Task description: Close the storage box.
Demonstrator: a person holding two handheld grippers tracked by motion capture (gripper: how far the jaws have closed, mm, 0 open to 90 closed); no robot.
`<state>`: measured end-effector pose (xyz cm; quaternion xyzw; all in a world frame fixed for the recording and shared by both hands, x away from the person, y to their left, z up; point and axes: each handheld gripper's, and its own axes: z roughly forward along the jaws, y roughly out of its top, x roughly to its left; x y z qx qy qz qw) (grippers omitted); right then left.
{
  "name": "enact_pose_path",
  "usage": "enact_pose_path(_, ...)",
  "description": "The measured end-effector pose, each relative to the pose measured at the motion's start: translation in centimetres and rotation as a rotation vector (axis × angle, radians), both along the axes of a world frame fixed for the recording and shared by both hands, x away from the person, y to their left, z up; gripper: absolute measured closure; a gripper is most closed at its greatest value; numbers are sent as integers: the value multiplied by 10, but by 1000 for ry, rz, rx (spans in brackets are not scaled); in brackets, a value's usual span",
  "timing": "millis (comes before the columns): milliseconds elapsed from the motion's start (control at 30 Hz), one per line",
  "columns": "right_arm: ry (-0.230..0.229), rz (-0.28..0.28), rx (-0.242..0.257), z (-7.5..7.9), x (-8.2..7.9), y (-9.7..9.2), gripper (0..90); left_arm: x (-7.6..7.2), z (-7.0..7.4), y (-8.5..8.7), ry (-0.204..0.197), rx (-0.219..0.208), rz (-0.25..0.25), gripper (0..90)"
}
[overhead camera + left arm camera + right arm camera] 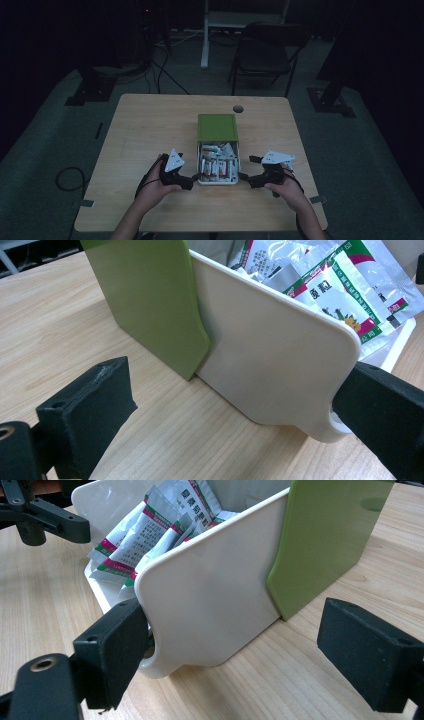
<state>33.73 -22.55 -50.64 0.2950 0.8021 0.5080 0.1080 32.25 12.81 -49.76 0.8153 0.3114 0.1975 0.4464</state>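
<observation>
Near the tabletop's (145, 130) front edge, just right of its middle, a white drawer (218, 180) stands pulled out toward the person from a green sleeve (217, 127). The left gripper (194, 179) sits at the drawer's front left corner, the right gripper (245, 177) at its front right corner, each held in a hand.

In the left gripper view the left gripper (235, 405) is spread wide: one jaw touches the drawer's (270, 355) front corner, the other stands apart over bare wood. In the right gripper view the right gripper (240, 640) is likewise released, one jaw against the drawer's (210, 595) rounded front corner, the other clear of the sleeve (325, 535).

The drawer holds sachets (145, 530) printed in white, green and red, leaning on one another. Farther back, the sleeve covers the drawer's rear part, near the tabletop's centre.
</observation>
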Motion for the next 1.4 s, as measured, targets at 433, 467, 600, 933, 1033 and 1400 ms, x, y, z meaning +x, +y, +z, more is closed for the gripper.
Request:
enact_pose_path(433, 6, -24, 10, -1, 6, 1, 129, 8, 1, 1, 8, -10, 7, 36)
enact_pose_path(467, 5, -25, 9, -1, 7, 1, 129, 9, 1, 1, 7, -10, 9, 36)
enact_pose_path(600, 1, -33, 7, -1, 8, 1, 129, 10, 1, 2, 8, -13, 9, 36)
enact_pose_path(933, 4, -52, 8, -1, 13, 2, 127, 17, 1, 2, 9, -11, 14, 36)
enact_pose_path(1033, 6, -59, 11, -2, 14, 2, 126, 19, 1, 2, 12, -17, 17, 36)
enact_pose_path(1400, 10, -84, 18, -2, 20, 2, 121, 26, 2, 1, 9, -21, 23, 35)
